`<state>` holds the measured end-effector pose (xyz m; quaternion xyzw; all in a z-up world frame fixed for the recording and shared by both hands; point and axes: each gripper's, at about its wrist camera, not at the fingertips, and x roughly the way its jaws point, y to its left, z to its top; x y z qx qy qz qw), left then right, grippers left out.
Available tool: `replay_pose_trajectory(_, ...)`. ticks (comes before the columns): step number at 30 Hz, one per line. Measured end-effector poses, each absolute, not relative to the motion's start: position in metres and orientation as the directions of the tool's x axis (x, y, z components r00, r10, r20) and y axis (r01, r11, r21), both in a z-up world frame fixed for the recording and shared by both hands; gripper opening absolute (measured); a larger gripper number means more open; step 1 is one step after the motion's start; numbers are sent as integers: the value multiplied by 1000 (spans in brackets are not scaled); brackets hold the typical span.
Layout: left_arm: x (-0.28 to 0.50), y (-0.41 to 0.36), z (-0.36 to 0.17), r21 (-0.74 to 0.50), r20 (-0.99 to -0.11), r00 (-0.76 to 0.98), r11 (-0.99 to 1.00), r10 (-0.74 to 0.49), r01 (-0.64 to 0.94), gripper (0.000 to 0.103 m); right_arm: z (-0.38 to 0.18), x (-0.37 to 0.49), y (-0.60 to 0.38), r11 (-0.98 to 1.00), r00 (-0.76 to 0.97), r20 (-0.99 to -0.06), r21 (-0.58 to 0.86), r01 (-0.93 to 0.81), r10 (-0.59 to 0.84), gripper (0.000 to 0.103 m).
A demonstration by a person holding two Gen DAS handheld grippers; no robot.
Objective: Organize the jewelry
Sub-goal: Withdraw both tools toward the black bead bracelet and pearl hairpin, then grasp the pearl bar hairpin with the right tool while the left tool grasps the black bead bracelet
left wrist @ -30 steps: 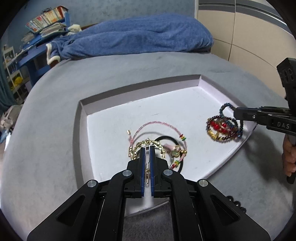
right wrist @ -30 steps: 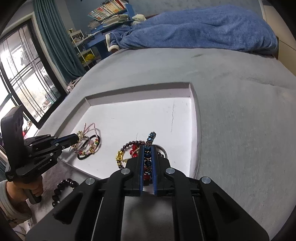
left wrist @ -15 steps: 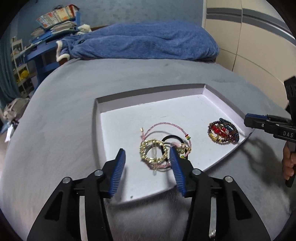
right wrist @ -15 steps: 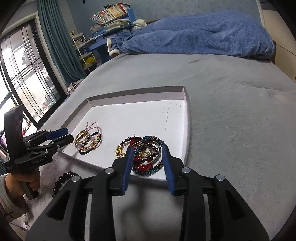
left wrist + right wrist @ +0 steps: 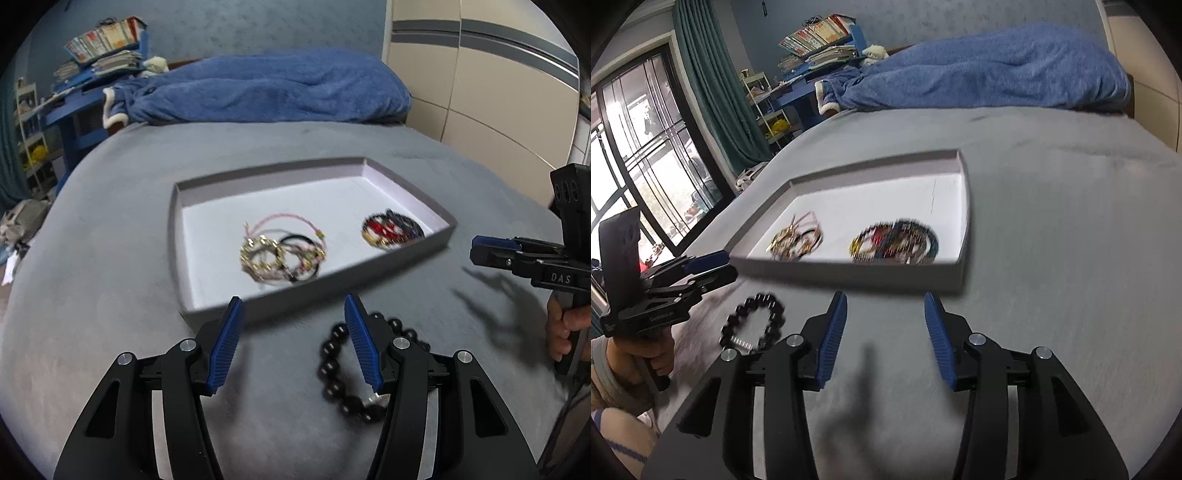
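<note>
Both grippers, left (image 5: 293, 339) and right (image 5: 884, 338), gape empty, so I bring the left squarely over the black bead bracelet (image 5: 334, 373) beside the tray (image 5: 177, 258).

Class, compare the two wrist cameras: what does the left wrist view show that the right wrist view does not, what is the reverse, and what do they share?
Only the left wrist view shows the beige wardrobe doors beside the bed.

Only the right wrist view shows the window and teal curtain.

Both show the tray holding two heaps of jewelry, the black bead bracelet lying on the grey cover outside it, the blue blanket, and the open left gripper and right gripper.
</note>
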<state>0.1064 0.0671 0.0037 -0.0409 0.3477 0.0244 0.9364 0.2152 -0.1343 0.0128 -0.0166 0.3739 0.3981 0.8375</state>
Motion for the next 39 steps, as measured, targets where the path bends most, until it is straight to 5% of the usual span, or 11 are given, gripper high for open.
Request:
replay_pose_trajectory(8, 109, 54, -22, -79, -732, 680, 997, -48, -14, 49, 0, 205, -129, 669, 364, -667, 275, -691, 650, 46)
replay_pose_trajectory(10, 111, 52, -28, -83, -748, 661, 997, -60, -5, 40, -2, 201, -125, 659, 352, -675, 265, -704, 648, 47)
replay_pose_trajectory(12, 111, 53, -29, -88, -753, 655, 996, -64, -3, 17, -3, 197, -121, 645, 339, -683, 253, -721, 647, 48)
replay_pose_trajectory(23, 62, 94, -14, -129, -687, 727, 980, 21, -150, 15, -3, 173, -86, 510, 239, -717, 187, -840, 655, 52)
replay_pose_trajectory(39, 40, 122, -31, -186, -735, 678, 953, 26, -239, 18, -12, 142, -6, 244, 118, -795, 38, -969, 594, 53)
